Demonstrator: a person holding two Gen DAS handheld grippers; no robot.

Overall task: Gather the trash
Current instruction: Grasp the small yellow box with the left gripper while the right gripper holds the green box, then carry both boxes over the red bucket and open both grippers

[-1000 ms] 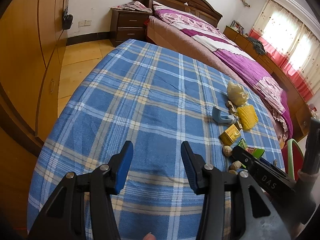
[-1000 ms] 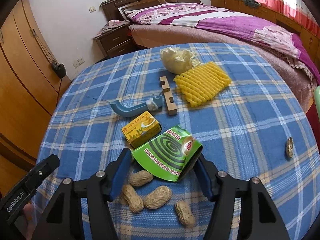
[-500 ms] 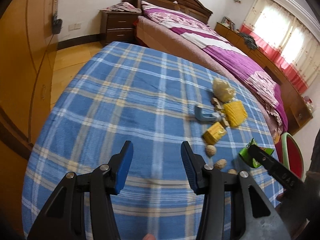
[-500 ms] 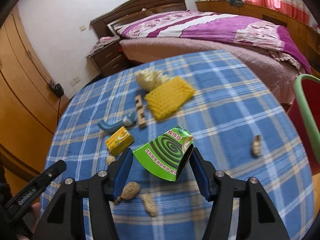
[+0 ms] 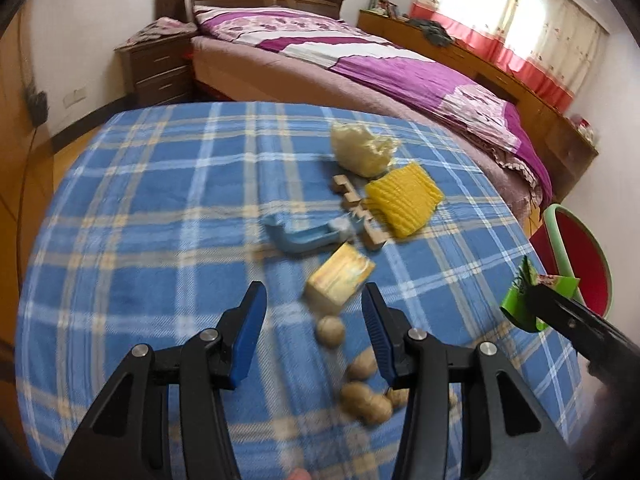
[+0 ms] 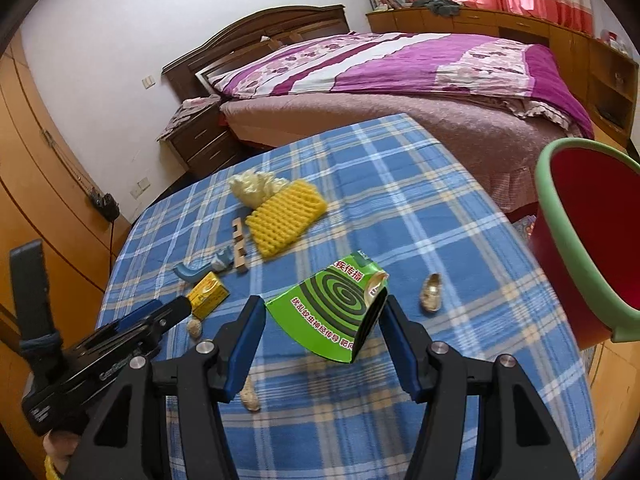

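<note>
My right gripper is shut on a green mosquito-coil box and holds it above the blue plaid table; the box also shows in the left wrist view. A red bin with a green rim stands right of the table. My left gripper is open and empty, over a small yellow box and several peanuts. Farther back lie a yellow foam net, a crumpled yellowish bag, wooden blocks and a blue tool.
A peanut shell lies on the table near the bin. A bed with a purple cover stands behind the table, with a nightstand to its left. A wooden wardrobe runs along the left.
My right gripper has lifted the green box off the table and swung right toward the red bin. My left gripper has turned right over the yellow box and peanuts.
</note>
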